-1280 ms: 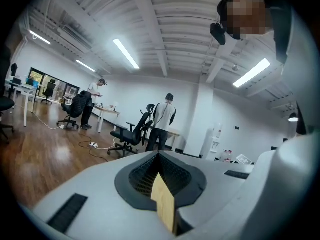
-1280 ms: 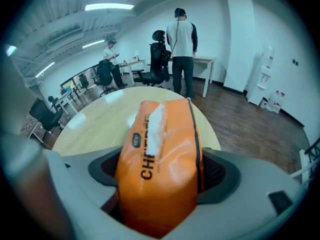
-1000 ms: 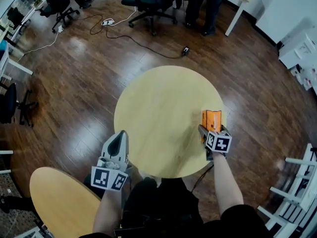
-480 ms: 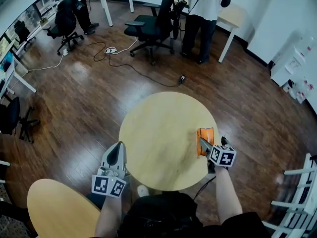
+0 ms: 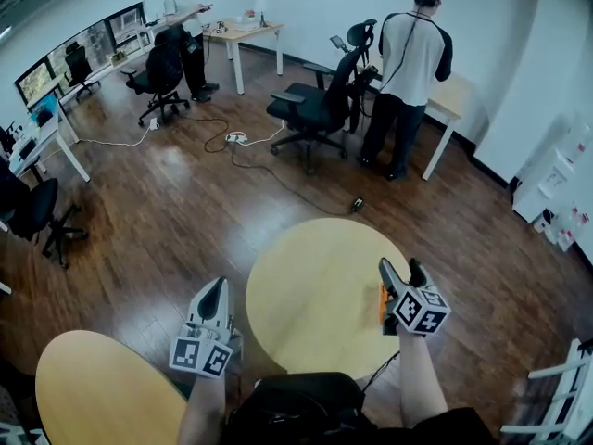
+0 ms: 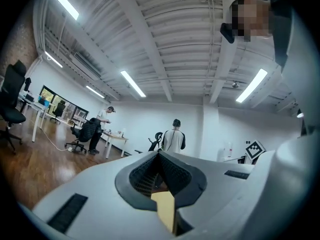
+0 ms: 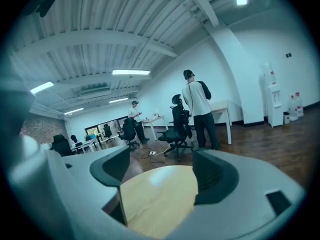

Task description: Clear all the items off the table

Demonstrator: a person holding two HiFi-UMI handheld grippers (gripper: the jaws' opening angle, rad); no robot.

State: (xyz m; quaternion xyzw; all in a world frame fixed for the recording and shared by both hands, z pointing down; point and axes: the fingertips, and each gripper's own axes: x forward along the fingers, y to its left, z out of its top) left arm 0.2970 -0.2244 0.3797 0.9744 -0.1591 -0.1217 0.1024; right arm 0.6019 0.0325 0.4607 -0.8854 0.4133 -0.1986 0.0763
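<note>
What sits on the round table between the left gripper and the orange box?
Nothing: the head view shows only bare tabletop from the left gripper across to the orange box.

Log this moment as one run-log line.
left tongs: shut, empty | right tongs: open, just narrowed, nothing between | orange box: on table, not held

Head view steeply down, right gripper view level, sharing table
</note>
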